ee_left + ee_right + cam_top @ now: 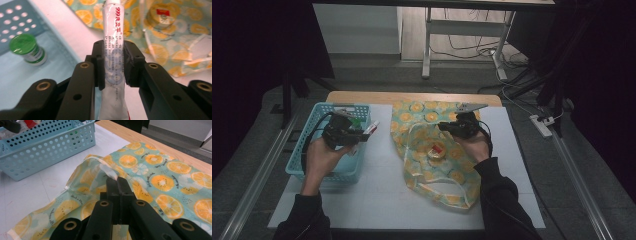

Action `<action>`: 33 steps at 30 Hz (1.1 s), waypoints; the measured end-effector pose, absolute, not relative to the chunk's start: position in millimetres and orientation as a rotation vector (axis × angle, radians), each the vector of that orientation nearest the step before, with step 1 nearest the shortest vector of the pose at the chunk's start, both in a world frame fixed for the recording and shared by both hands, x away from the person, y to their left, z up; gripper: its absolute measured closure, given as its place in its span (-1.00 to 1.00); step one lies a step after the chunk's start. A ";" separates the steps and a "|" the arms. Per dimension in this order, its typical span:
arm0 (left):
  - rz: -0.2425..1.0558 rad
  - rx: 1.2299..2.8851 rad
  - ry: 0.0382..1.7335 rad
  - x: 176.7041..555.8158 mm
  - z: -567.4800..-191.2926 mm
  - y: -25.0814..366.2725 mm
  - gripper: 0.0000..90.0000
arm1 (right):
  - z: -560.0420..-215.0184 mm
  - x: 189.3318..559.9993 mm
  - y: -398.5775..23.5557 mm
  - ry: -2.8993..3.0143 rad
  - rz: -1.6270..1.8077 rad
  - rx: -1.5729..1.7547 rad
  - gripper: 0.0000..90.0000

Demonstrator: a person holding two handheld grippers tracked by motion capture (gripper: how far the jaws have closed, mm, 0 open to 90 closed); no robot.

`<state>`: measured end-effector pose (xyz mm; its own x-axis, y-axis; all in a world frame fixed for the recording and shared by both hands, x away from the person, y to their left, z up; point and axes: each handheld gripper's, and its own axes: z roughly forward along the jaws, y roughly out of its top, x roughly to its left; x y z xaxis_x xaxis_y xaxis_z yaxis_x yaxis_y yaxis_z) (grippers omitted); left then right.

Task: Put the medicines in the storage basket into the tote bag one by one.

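The left gripper [113, 66] is clamping a white tube [113, 45] by its middle, holding it over the right edge of the blue basket [312, 150] near the table's left side. The right gripper [117, 182] is pinching the rim of the orange-print bag [160, 177], lifting it open at the table's middle. A small jar [436, 151] is lying inside the bag; a green-capped bottle [27, 48] is sitting in the basket.

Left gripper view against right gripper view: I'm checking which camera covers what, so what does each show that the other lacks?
The left gripper view alone shows the white tube with red print clamped in the left gripper, a green-capped bottle in the basket, and a round container inside the bag. The right gripper view alone shows the right gripper pinched shut on the bag's edge, and the wooden table edge. Both show the blue basket and the orange-print bag.
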<state>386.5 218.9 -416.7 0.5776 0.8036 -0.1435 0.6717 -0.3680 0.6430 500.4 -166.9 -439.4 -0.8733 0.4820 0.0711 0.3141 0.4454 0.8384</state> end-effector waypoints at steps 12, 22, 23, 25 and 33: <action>0.186 2.172 1.074 388.1 -415.5 187.8 0.62 | -438.4 500.8 -167.9 2.510 1.404 0.703 1.00; 0.145 2.201 1.014 391.5 -417.3 165.5 0.62 | -437.4 501.2 -168.6 2.505 1.416 0.705 1.00; 0.143 2.199 1.011 391.7 -417.6 163.0 0.62 | -437.5 501.4 -168.6 2.506 1.416 0.705 1.00; 0.135 2.203 1.001 392.4 -417.9 158.7 0.62 | -438.0 501.4 -168.3 2.507 1.416 0.706 1.00; 0.118 2.213 0.967 395.1 -421.0 145.0 0.62 | -439.0 502.1 -167.2 2.511 1.410 0.705 1.00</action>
